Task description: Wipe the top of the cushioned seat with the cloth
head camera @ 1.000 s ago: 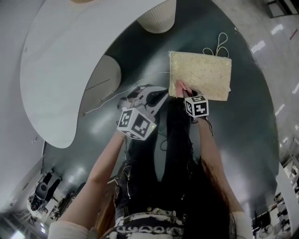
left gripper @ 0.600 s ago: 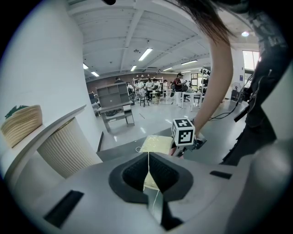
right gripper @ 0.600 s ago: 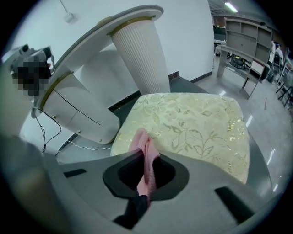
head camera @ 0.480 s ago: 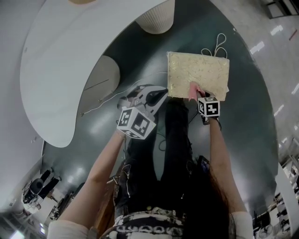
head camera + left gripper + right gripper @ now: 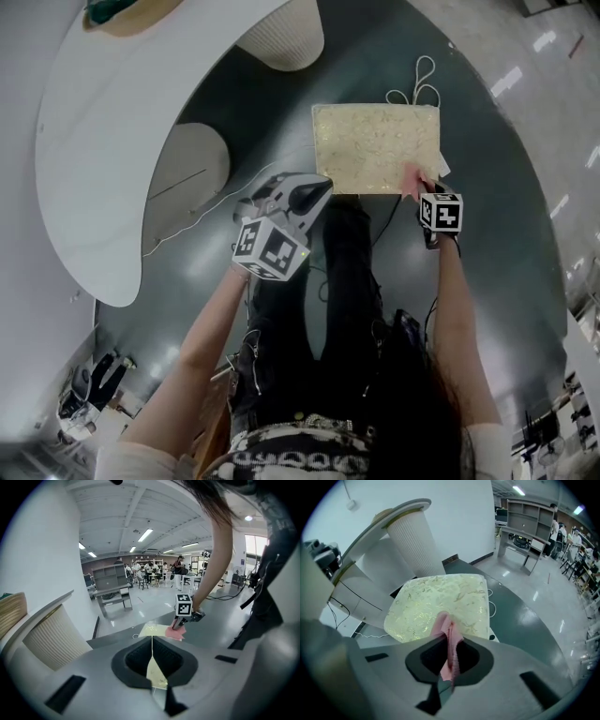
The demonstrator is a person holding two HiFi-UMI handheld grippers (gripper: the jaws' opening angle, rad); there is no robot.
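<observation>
- The cushioned seat (image 5: 375,145) is a single rectangular pad, pale yellow with a fine gold, leafy pattern. Its corners are rounded and its top is flat and softly padded.
- It sits on the dark grey-green floor (image 5: 487,281), straight ahead of the person's legs and just right of the white curved bench (image 5: 112,141).
- There is one cloth (image 5: 412,176), pink and thin. It lies bunched into a fold on the seat's near right corner and touches the top there.
- The right gripper (image 5: 419,187) pinches this cloth. In the right gripper view a pink strip runs up between the two jaws and spills out onto the patterned top.
- The left gripper (image 5: 314,190) is held just beside the seat's near left corner. Its jaws are pressed together to a thin seam with nothing caught in them.
- Two grippers are in view, each with one cube of square markers and each at the end of a bare forearm.
- One ribbed white column (image 5: 286,37) stands under the bench's far end.
- One thin white cord loop (image 5: 419,80) lies on the floor just beyond the seat's far edge.
</observation>
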